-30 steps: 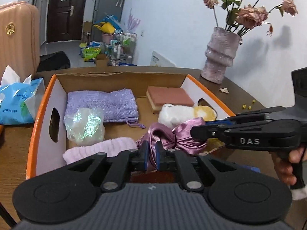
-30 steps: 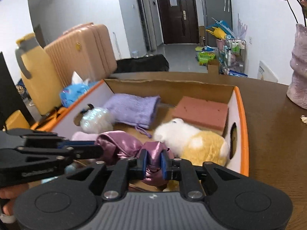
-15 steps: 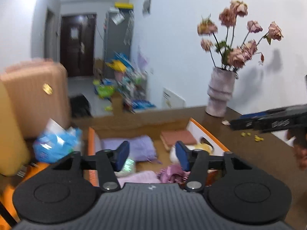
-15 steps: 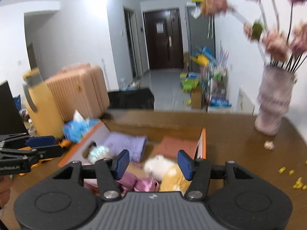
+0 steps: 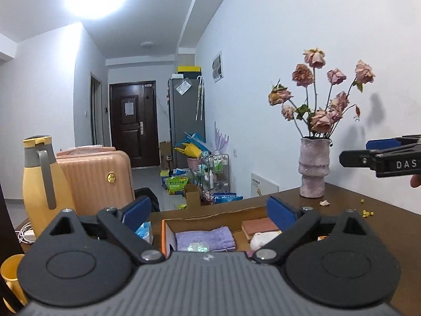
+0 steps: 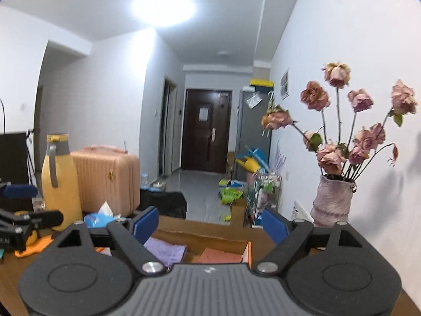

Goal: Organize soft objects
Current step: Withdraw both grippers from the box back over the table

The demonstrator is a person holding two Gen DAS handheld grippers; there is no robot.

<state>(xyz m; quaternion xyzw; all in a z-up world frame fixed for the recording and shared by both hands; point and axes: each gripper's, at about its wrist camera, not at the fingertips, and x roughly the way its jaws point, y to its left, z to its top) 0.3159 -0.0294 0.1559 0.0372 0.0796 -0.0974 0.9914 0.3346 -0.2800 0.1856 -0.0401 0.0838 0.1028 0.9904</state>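
The cardboard box with orange edges (image 5: 166, 233) sits low on the brown table, also in the right wrist view (image 6: 248, 250). Inside it I see a purple knitted pouch (image 5: 205, 239), a pink sponge block (image 5: 259, 226), a white plush toy (image 5: 264, 238) and a shiny wrapped ball (image 5: 198, 247). The pouch (image 6: 165, 250) and sponge (image 6: 219, 257) show in the right wrist view too. My left gripper (image 5: 209, 212) is open and empty, raised above the box. My right gripper (image 6: 210, 223) is open and empty, also raised; it shows at the right edge of the left wrist view (image 5: 379, 155).
A vase of dried roses (image 5: 313, 171) stands at the table's back right. A yellow thermos (image 5: 43, 184), a blue tissue pack (image 5: 144, 233) and a yellow cup (image 5: 10, 271) are at left. A pink suitcase (image 5: 97, 179) stands behind the table. Yellow crumbs (image 5: 367, 212) lie near the vase.
Both grippers let go of the mauve satin cloth, opened, and rose up and back from the box. The views now look out over the room.
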